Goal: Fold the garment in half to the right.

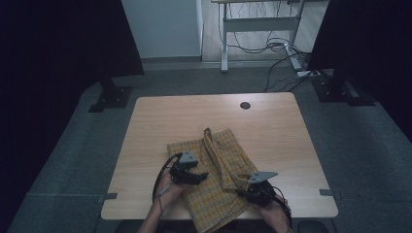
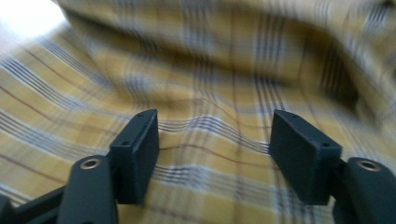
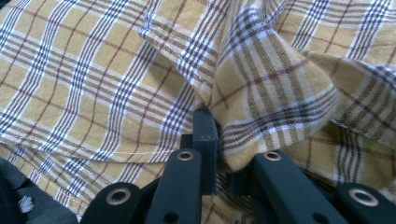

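A yellow plaid cloth point(image 1: 214, 179) lies on the near half of the wooden table point(image 1: 160, 116), with its near edge hanging over the table's front edge and a raised fold running from its far end towards the near right.

At the left, the left gripper point(image 1: 192, 175) sits over the cloth's left part, pointing towards the middle. In the left gripper view its two black jaws stand well apart, with nothing pinched between them; the cloth point(image 2: 205, 84) spreads flat beneath and beyond them, blurred, and rises into a fold further off. The pads do not press on the fabric.

At the right, the right gripper point(image 1: 250, 191) sits at the cloth's near right edge, just beside the end of the raised fold. In the right gripper view its jaws are clenched together on a bunched ridge of the cloth point(image 3: 261, 98), which rises from between the pads and fans out above them.
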{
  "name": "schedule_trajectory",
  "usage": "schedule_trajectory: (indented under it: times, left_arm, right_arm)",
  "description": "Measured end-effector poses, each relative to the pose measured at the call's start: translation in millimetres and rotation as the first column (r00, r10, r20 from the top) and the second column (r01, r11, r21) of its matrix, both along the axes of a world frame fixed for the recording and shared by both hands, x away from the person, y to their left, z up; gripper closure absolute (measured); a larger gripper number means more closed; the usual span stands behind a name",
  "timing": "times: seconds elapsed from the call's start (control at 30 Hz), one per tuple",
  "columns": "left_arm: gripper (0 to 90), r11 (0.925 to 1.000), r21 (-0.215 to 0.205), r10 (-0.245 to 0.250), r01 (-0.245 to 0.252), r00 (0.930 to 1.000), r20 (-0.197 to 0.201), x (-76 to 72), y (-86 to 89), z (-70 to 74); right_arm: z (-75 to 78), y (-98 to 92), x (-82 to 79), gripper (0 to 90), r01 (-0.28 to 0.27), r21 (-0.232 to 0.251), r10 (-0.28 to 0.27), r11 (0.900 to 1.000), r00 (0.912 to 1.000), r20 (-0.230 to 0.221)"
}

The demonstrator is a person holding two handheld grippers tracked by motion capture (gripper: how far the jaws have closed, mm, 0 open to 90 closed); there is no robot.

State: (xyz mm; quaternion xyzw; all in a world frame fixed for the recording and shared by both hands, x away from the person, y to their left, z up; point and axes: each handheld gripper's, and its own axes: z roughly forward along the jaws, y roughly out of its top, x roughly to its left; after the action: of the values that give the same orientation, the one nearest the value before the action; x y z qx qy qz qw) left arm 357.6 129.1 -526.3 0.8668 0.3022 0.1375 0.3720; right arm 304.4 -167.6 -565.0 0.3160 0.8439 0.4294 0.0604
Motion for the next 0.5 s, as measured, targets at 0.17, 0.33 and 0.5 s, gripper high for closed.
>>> schedule_trajectory:
  times: [0.17, 0.33, 0.5]
  left_arm:
    - [32.1, 0.9996, 0.008, 0.027, -0.028, 0.9996, 0.01, -4.3, 0.6, -14.9]
    - [32.1, 0.9994, -0.014, 0.032, -0.032, 0.9994, 0.007, -4.0, 2.7, -18.6]
    - [31.9, 0.9995, -0.02, 0.025, -0.025, 0.9997, 0.006, -4.4, 2.4, -19.4]
  right_arm:
    - [0.5, 0.6, -1.7, 84.0, 0.0, -0.01, 0.0, 1.0, 0.9999, 0.013]
    - [3.3, -2.0, -6.9, 78.0, -0.007, -0.024, 0.007, 1.0, 0.9999, 0.009]
    - [8.6, -18.2, -18.2, 68.1, -0.017, -0.028, 0.017, 0.999, 0.9998, -0.008]
